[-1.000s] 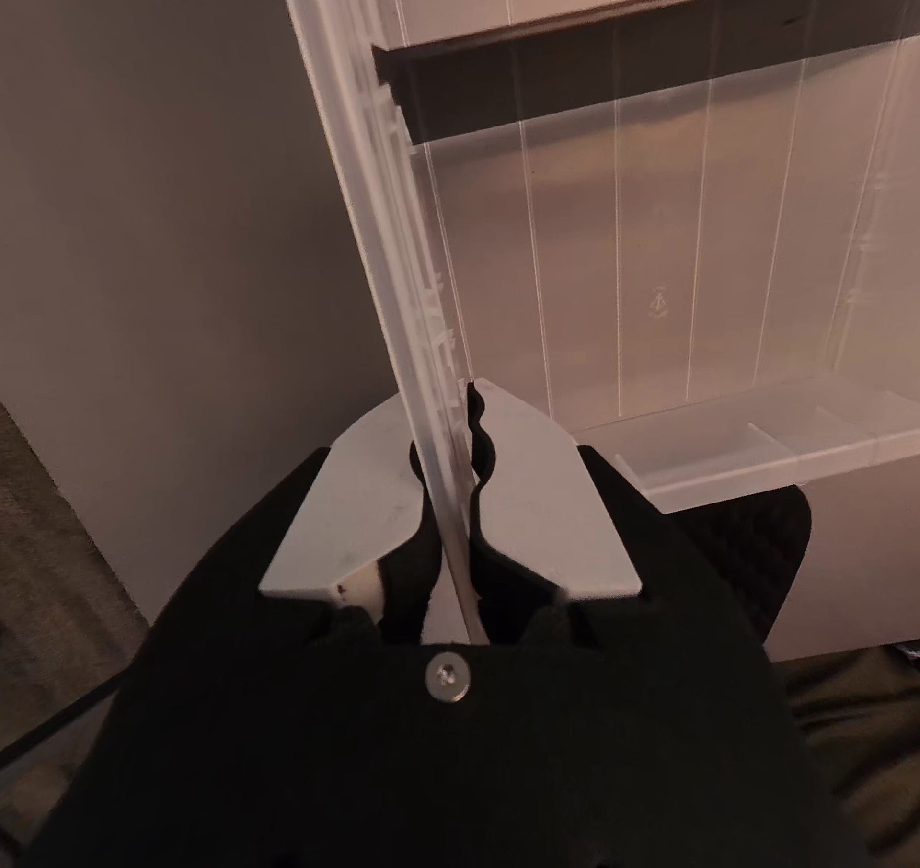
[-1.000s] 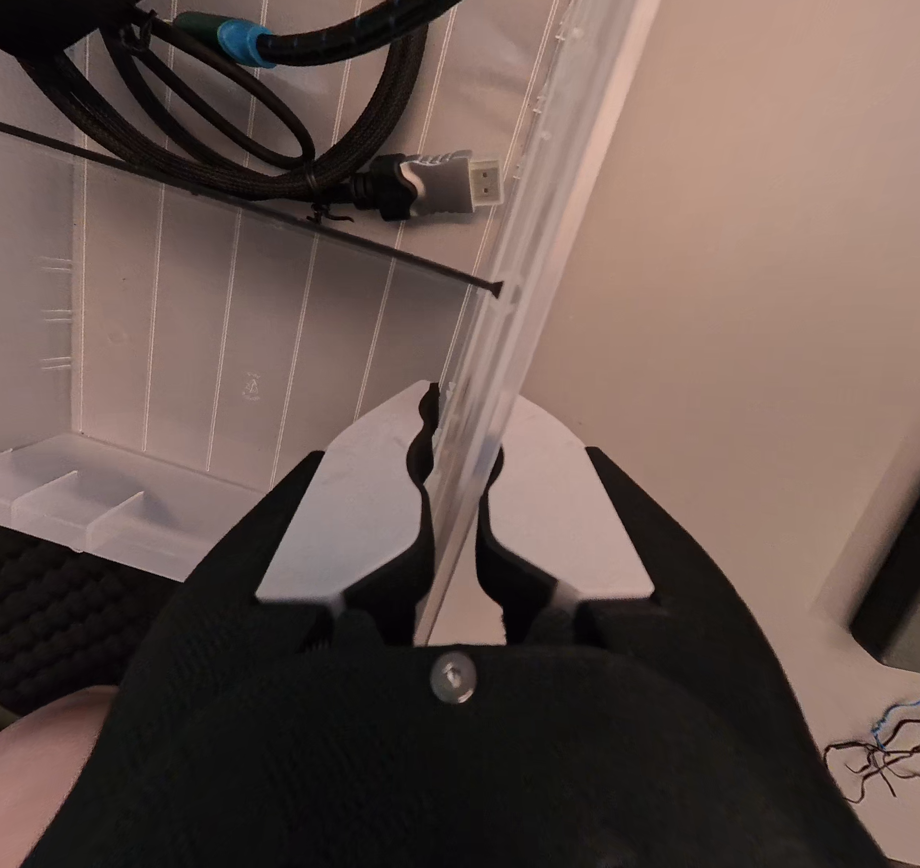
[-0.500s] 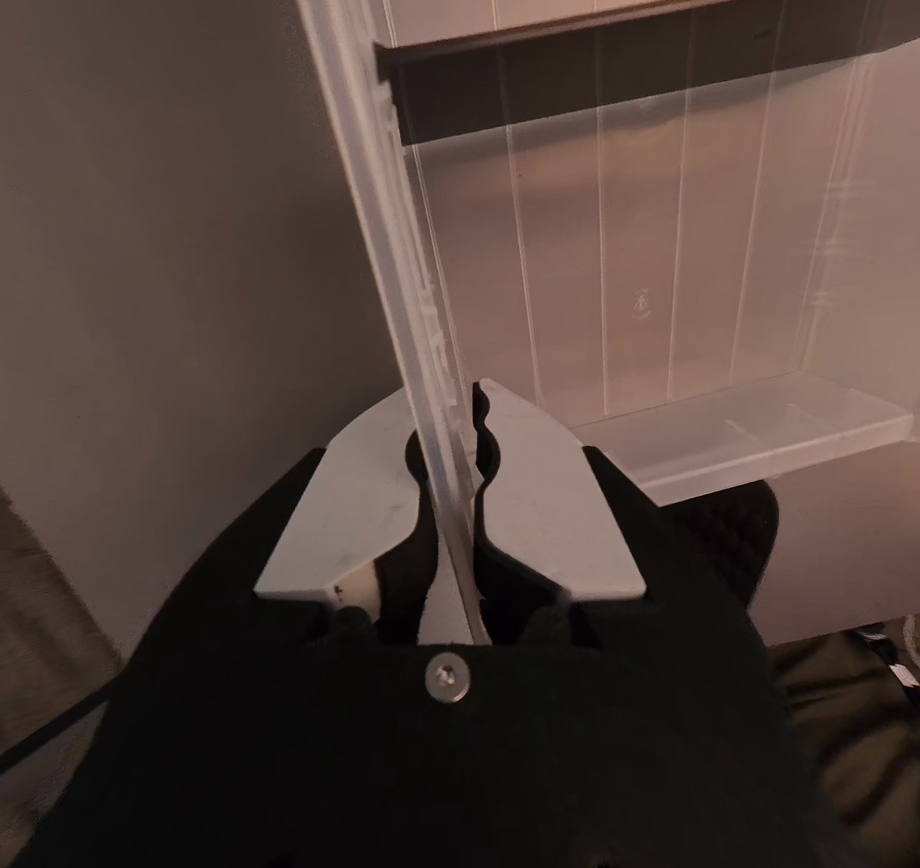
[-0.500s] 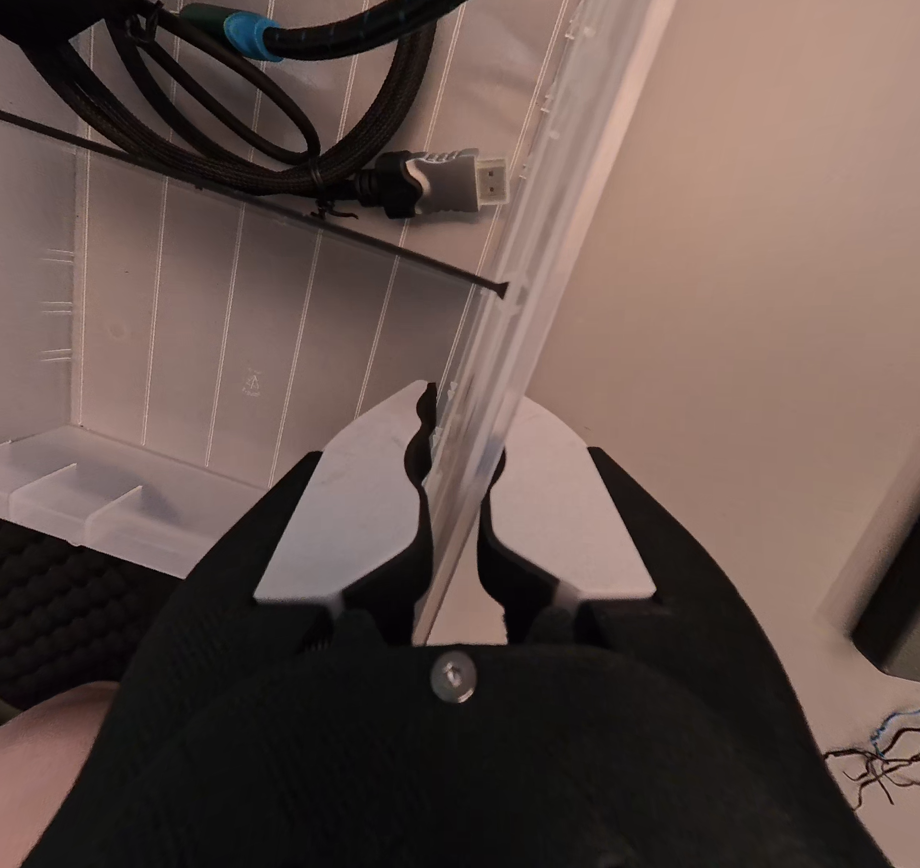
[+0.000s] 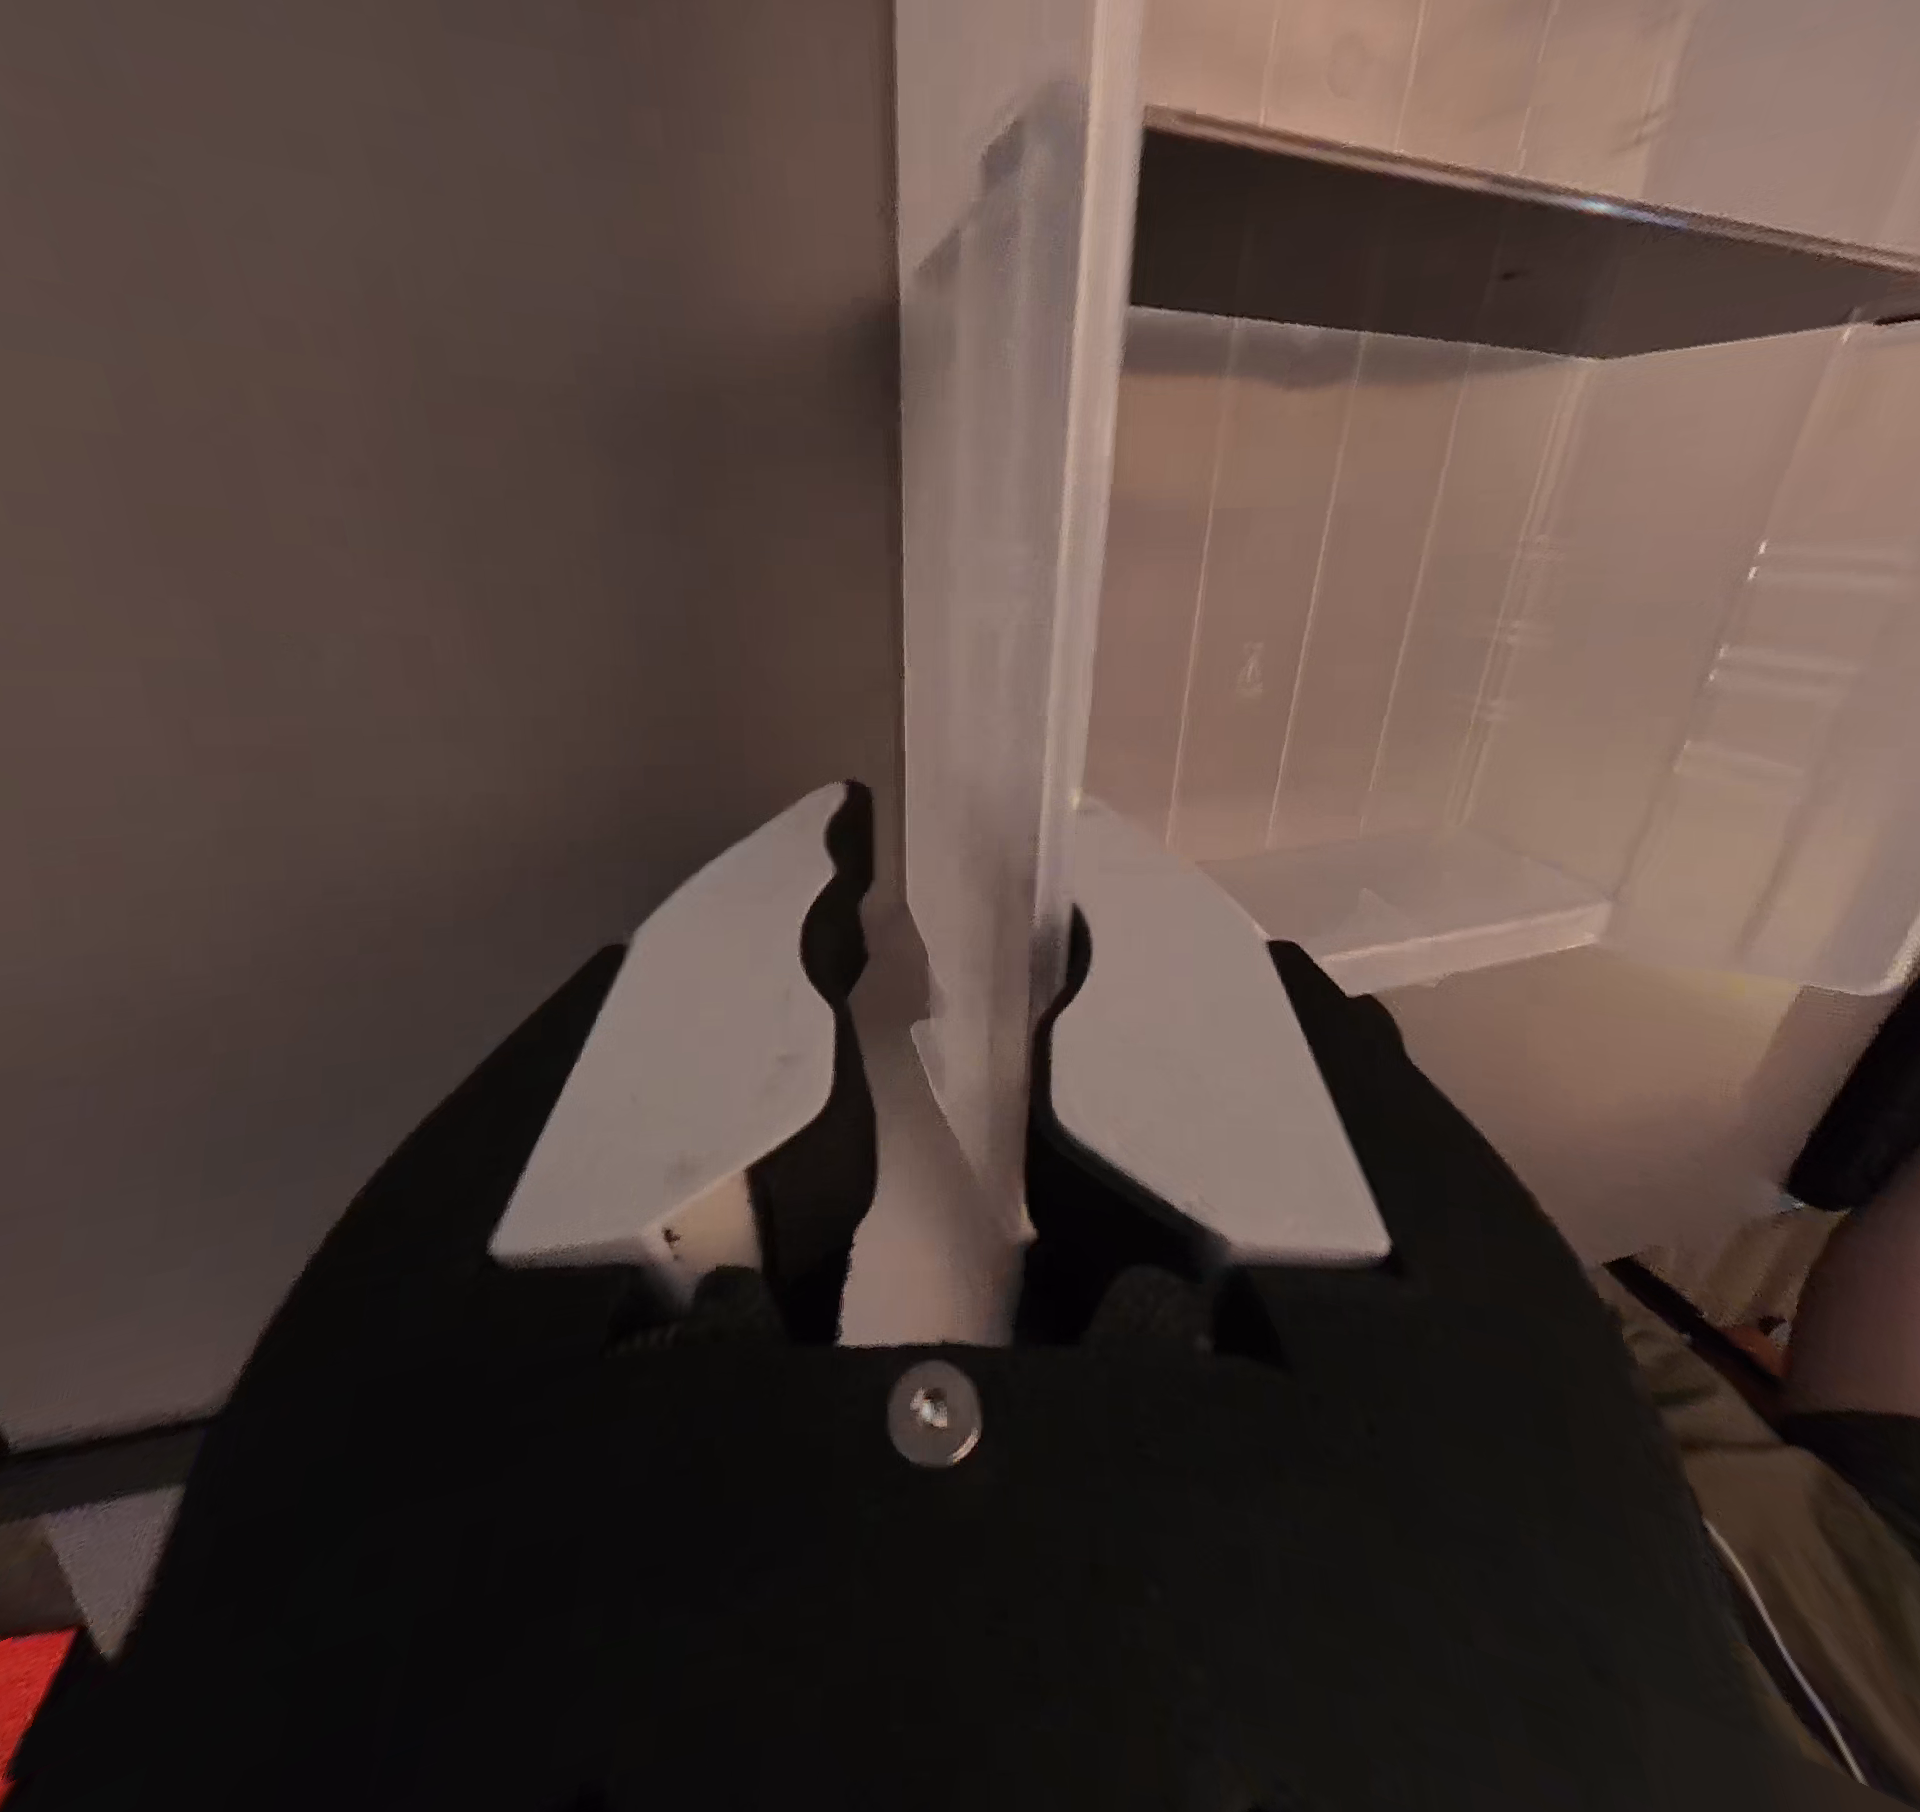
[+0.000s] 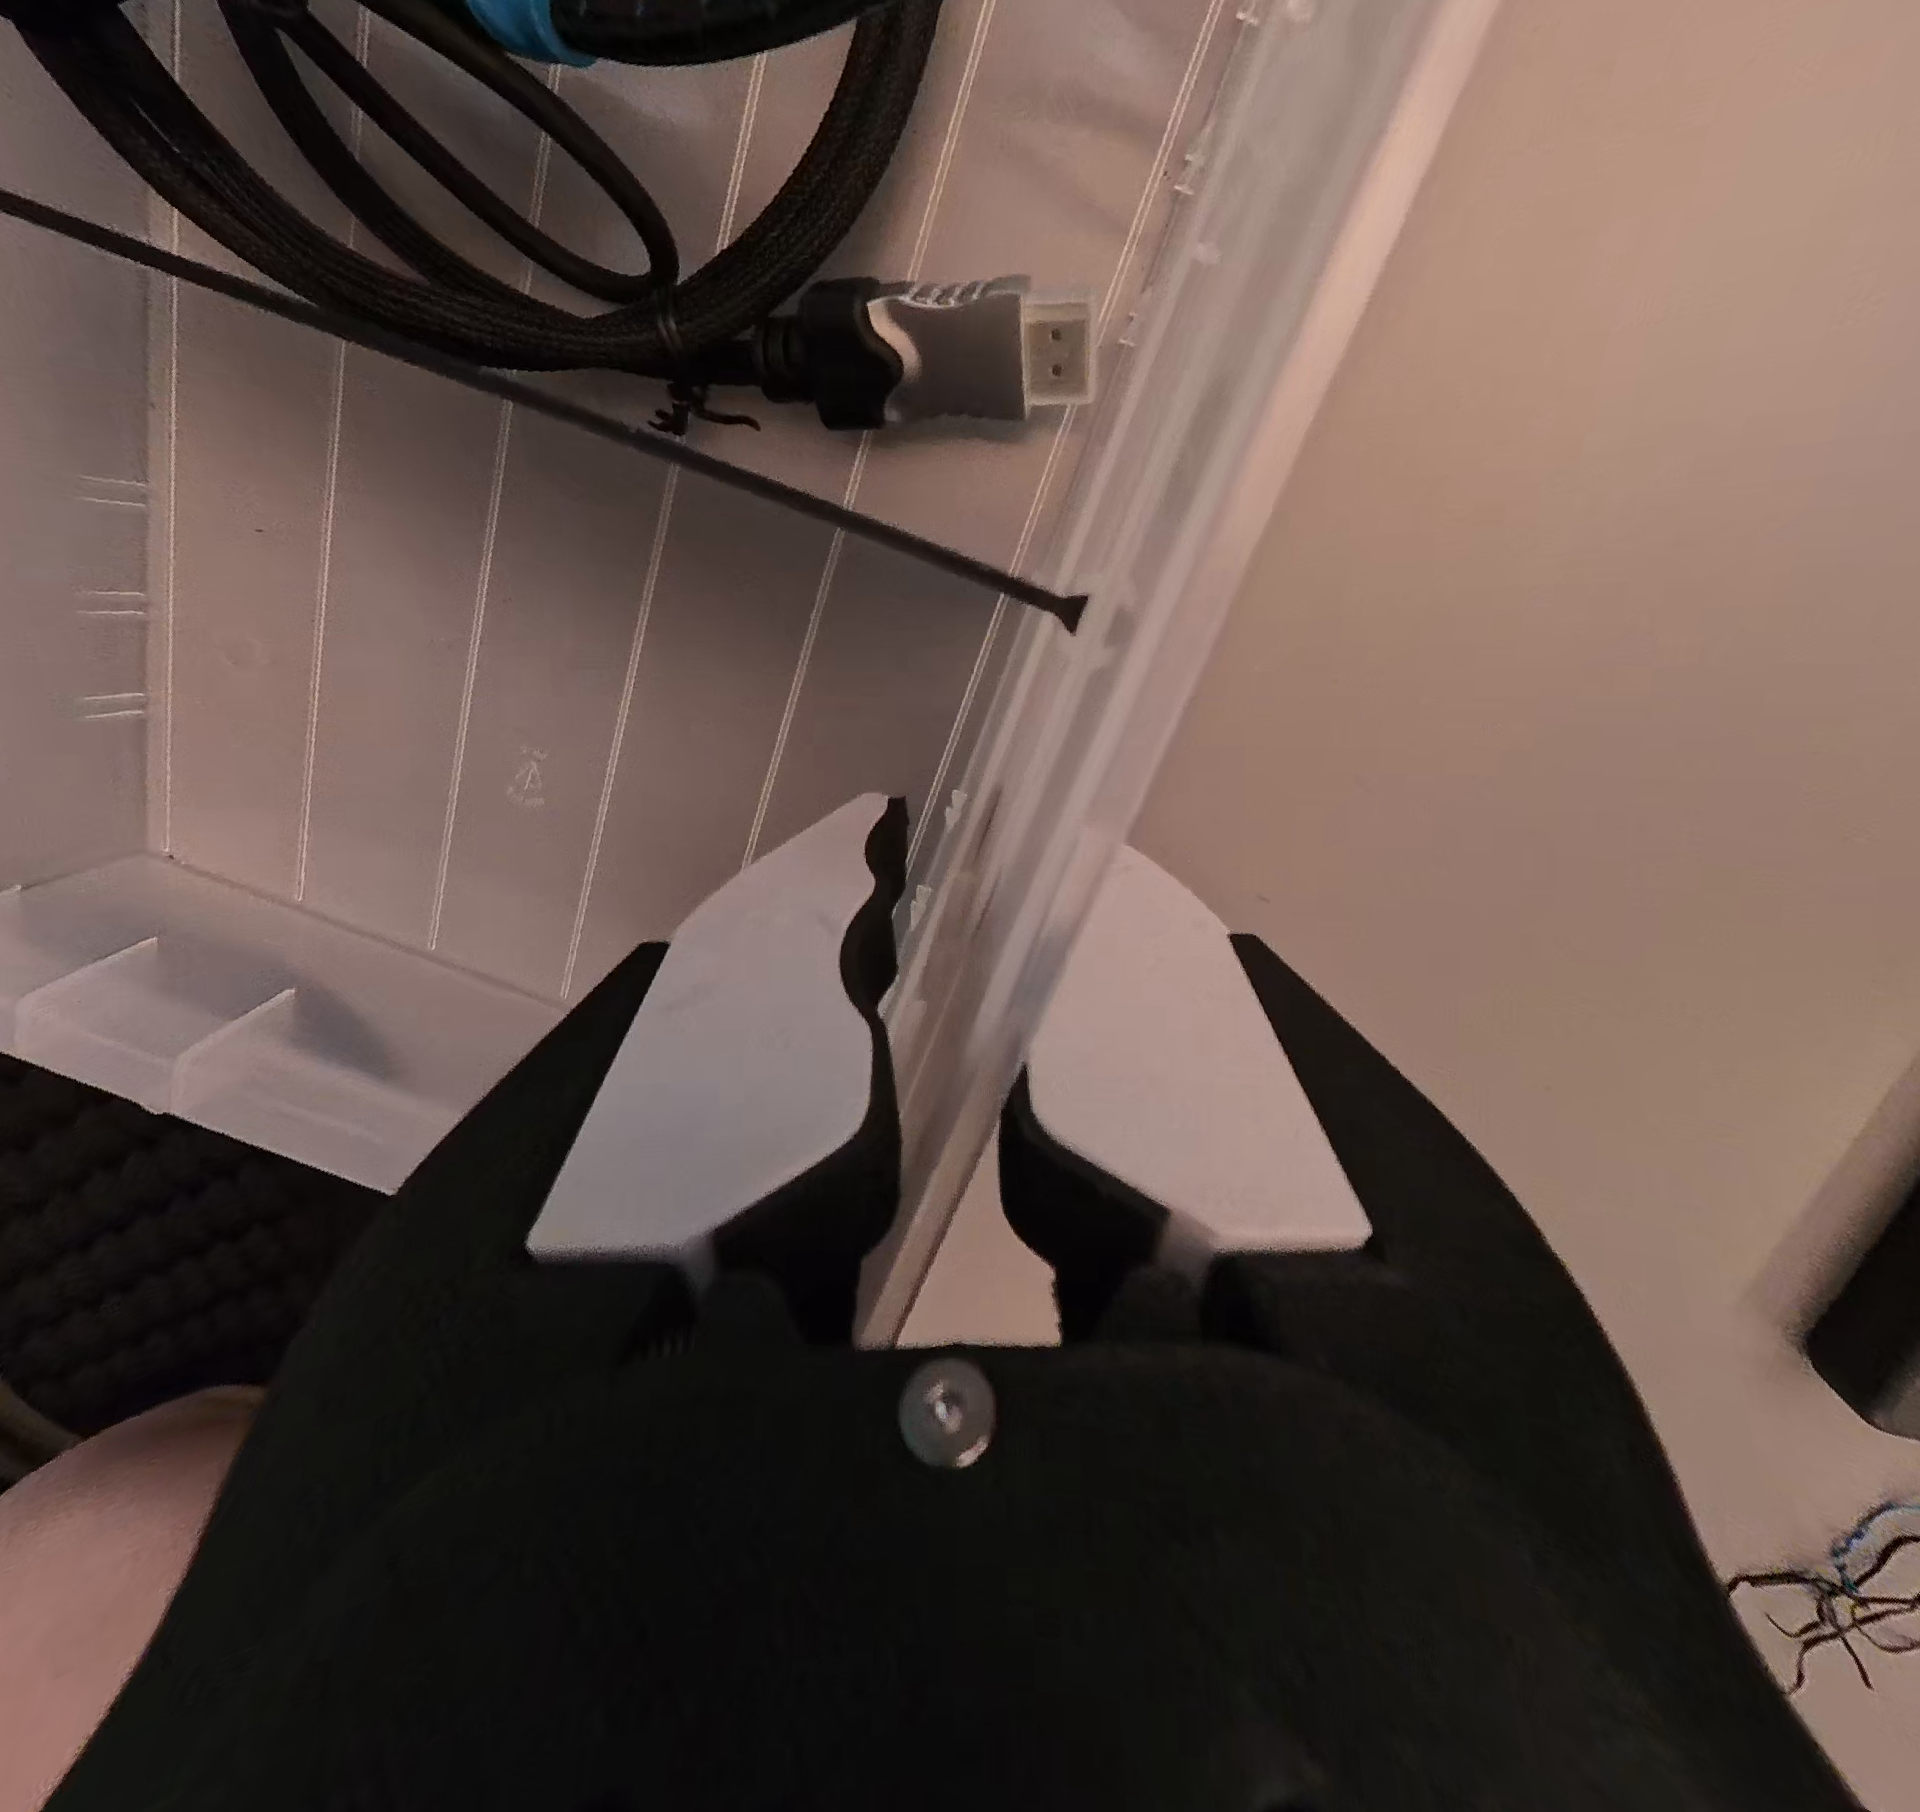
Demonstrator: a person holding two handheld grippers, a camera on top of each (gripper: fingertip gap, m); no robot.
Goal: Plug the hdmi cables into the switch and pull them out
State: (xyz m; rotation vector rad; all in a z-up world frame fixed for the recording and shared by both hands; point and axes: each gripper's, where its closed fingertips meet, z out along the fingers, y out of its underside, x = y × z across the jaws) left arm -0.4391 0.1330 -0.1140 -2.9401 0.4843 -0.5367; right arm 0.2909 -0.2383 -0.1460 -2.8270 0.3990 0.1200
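your left gripper point(image 5: 961, 915) and right gripper point(image 6: 992, 915) match: pale grey wedge fingers point(image 5: 717, 1045) with wavy black pads point(image 6: 873, 941), matte black bodies, one silver screw point(image 5: 933, 1428) centred below.

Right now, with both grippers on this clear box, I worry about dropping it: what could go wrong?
1. The left gripper looks loose around the blurred wall of the clear box; that side may slip free.
2. The right gripper would then carry it alone by a thin rim, and the box could twist.
3. The loose HDMI plug may slide around inside.
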